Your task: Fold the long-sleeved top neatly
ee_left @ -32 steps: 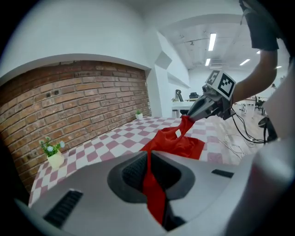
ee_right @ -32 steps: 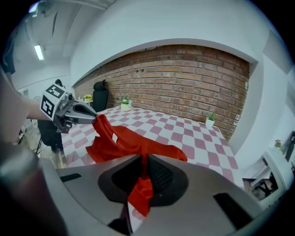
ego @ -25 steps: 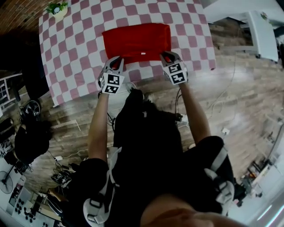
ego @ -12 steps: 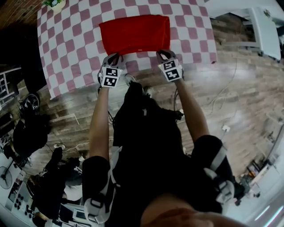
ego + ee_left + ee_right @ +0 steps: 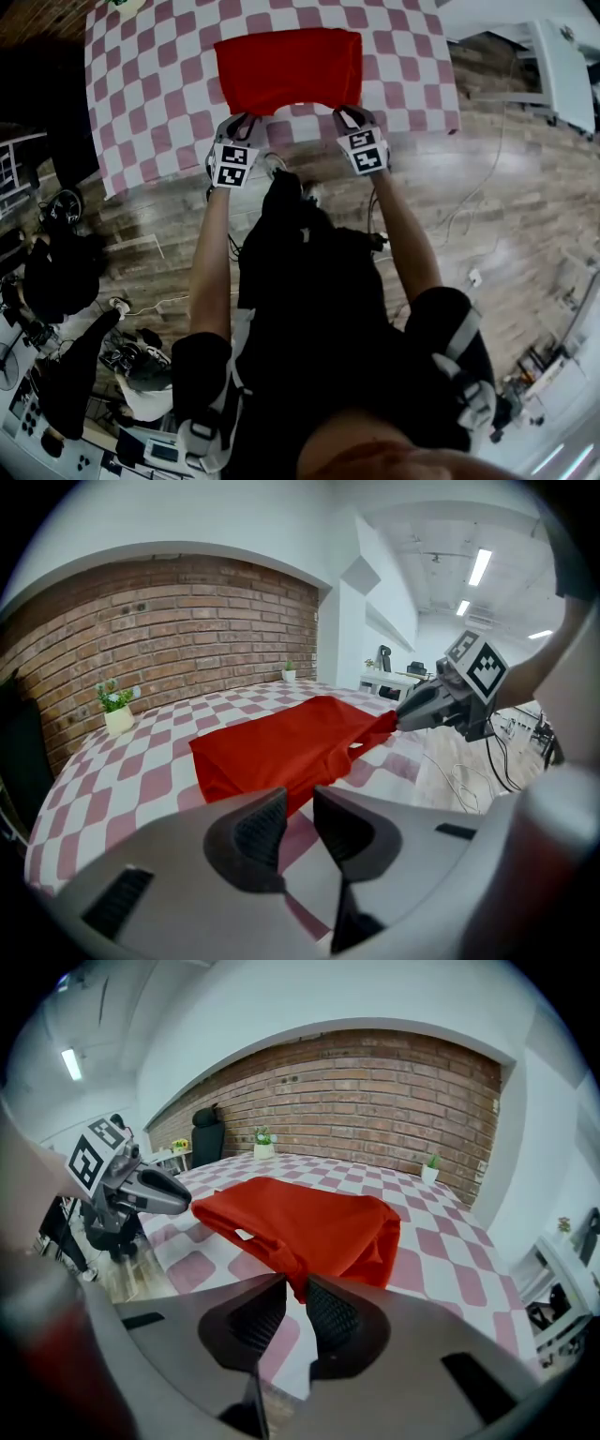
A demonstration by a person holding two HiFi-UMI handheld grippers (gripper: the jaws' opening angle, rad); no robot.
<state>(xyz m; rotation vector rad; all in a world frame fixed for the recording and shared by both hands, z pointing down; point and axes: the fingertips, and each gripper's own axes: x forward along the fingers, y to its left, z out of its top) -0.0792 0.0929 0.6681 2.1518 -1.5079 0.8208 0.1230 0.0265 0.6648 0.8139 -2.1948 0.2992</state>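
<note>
The red long-sleeved top (image 5: 286,67) lies folded into a rectangle on the pink-and-white checked table (image 5: 150,103). Both grippers are at its near edge. My left gripper (image 5: 246,122) is at the near left corner. Its jaws have just been opening, and in the left gripper view (image 5: 300,797) the pads stand apart with the cloth's edge (image 5: 281,747) just beyond them, not pressed. My right gripper (image 5: 347,114) is at the near right corner. In the right gripper view (image 5: 295,1286) it is shut on a fold of the red fabric (image 5: 319,1222).
A small potted plant (image 5: 117,710) stands at the table's far corner by the brick wall, and two more (image 5: 262,1143) (image 5: 429,1168) sit along the back. A white table (image 5: 553,66) is at the right. Cables lie on the wooden floor, and people (image 5: 66,281) are at the lower left.
Both grippers have sunk a little toward the table's near edge with the top's near edge. The left jaws have parted. The people at the lower left have shifted.
</note>
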